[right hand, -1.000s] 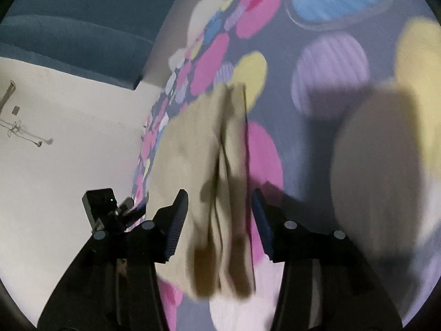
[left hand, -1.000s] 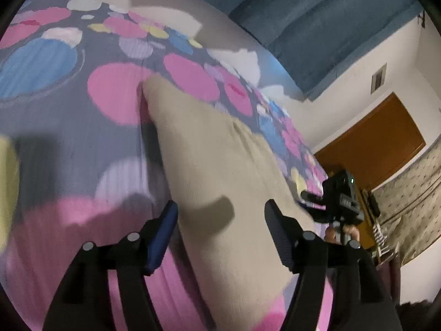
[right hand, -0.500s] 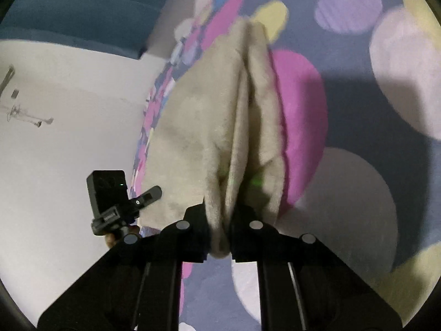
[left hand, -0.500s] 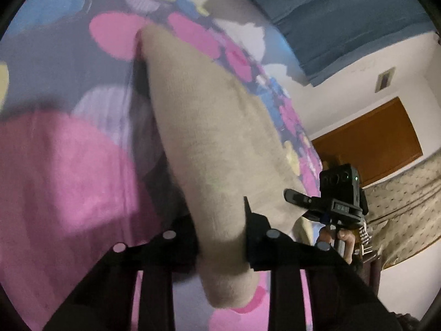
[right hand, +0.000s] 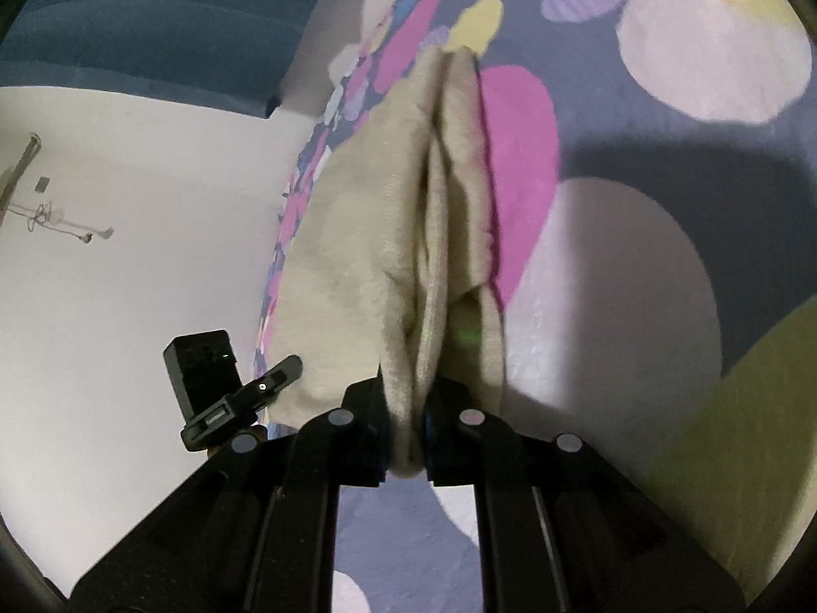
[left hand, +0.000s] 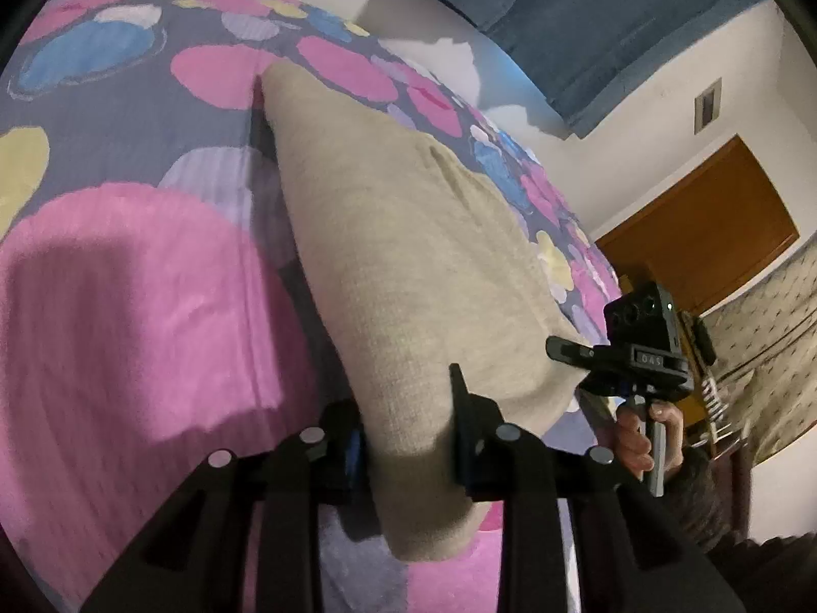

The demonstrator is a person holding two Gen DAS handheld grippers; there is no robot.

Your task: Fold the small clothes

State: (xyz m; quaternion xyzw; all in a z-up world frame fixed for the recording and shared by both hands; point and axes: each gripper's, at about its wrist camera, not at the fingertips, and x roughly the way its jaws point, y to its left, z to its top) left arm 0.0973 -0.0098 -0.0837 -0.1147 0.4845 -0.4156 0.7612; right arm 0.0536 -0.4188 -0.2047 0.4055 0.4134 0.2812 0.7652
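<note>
A beige knit garment (left hand: 398, 235) lies lengthwise on a spotted bedspread (left hand: 127, 281), with its near end raised off the cover. My left gripper (left hand: 406, 408) pinches one near corner of that end; its jaws are opening slightly, with the thick cloth still pressed between the pads. In the right wrist view the same garment (right hand: 367, 235) shows several folded layers bunched together. My right gripper (right hand: 408, 393) is shut tight on those layers at the other near corner. The far end rests on the bedspread (right hand: 638, 255).
A person's hand (left hand: 638, 439) grips the handle of the right tool at the bed's side. A blue padded headboard (left hand: 613, 15) runs behind the bed. A brown door (left hand: 704, 225) and a patterned curtain (left hand: 766, 357) stand to the right, and a white wall (right hand: 127, 204) to the left.
Both grippers stood open over the garment's near end a second ago. They have closed on it and drawn that end up off the bedspread.
</note>
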